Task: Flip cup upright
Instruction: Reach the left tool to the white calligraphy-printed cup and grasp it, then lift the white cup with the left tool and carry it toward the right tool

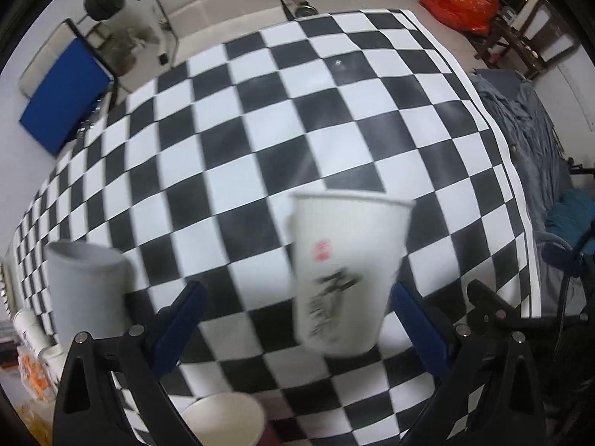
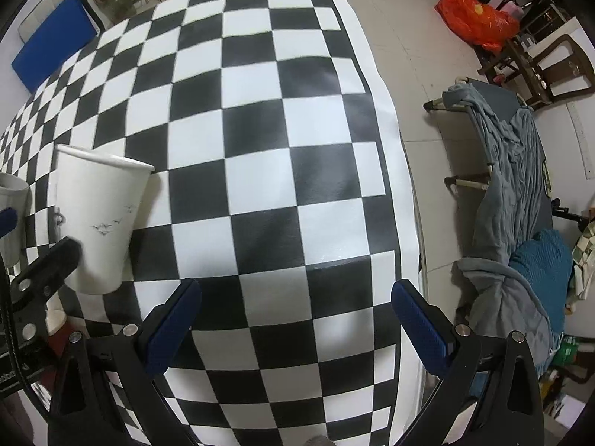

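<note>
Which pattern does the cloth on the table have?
The tablecloth has black and white checks, clearest in the right wrist view.

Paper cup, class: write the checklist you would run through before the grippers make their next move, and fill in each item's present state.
1. Paper cup rim up: ok, the wide rim is on top.
2. Cup resting steadily on the checkered table: cannot tell, it looks blurred and slightly tilted.
3. Left gripper open: ok, neither finger touches the cup.
4. Right gripper empty: ok, only table shows between its fingers.
5. Grey cup apart from the paper cup: ok.
6. Paper cup away from the table edge: ok.
</note>
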The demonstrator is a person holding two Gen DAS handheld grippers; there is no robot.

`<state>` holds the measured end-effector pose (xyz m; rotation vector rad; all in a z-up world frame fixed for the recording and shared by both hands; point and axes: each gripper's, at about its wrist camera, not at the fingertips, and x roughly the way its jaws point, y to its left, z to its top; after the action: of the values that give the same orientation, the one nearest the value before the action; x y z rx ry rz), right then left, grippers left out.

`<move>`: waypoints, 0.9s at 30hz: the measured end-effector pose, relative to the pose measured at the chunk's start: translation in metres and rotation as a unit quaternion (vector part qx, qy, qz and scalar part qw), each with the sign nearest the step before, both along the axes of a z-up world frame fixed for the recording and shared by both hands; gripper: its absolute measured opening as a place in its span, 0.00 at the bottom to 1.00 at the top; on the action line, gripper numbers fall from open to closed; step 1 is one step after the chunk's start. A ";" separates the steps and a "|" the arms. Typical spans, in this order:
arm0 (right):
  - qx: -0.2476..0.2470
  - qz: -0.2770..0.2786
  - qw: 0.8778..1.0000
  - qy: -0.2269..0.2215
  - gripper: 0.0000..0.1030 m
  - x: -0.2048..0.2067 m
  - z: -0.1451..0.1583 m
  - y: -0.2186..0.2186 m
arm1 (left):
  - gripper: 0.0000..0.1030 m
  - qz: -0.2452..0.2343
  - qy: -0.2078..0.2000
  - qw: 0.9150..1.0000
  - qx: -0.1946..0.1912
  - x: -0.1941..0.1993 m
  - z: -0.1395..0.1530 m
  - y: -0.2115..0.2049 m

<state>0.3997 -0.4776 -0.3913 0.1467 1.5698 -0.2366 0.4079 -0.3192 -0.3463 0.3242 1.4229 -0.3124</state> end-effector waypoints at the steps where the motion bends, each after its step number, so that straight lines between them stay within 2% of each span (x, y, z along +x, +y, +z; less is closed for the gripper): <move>1: 0.004 -0.003 1.000 0.000 0.99 -0.001 -0.002 -0.002 | 0.98 -0.001 0.005 1.000 -0.003 0.001 -0.003 -0.003; 5: 0.008 -0.011 1.000 0.009 0.99 -0.005 -0.009 -0.010 | 0.96 -0.015 0.014 1.000 -0.014 0.004 -0.010 -0.012; 8: 0.011 -0.015 1.000 0.012 0.99 -0.010 -0.013 -0.015 | 0.76 -0.024 0.020 0.999 -0.012 0.008 -0.017 -0.015; 9: 0.011 -0.016 1.000 0.013 0.99 -0.012 -0.015 -0.016 | 0.62 -0.026 0.022 0.999 -0.012 0.009 -0.020 -0.016; 10: 0.013 -0.019 1.000 0.013 0.99 -0.015 -0.015 -0.016 | 0.59 -0.029 0.024 0.999 -0.011 0.010 -0.022 -0.016; 17: 0.019 -0.026 0.999 0.009 0.99 -0.024 -0.013 -0.012 | 0.56 -0.042 -0.023 0.999 -0.016 0.003 0.000 -0.013; 27: 0.030 -0.035 0.999 -0.003 0.99 -0.053 0.014 0.023 | 0.55 -0.037 -0.041 0.998 -0.039 -0.024 0.045 0.020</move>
<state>0.3471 -0.4546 -0.3777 0.2489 1.5684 -0.2428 0.3843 -0.2992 -0.3017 0.3222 1.3169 -0.4093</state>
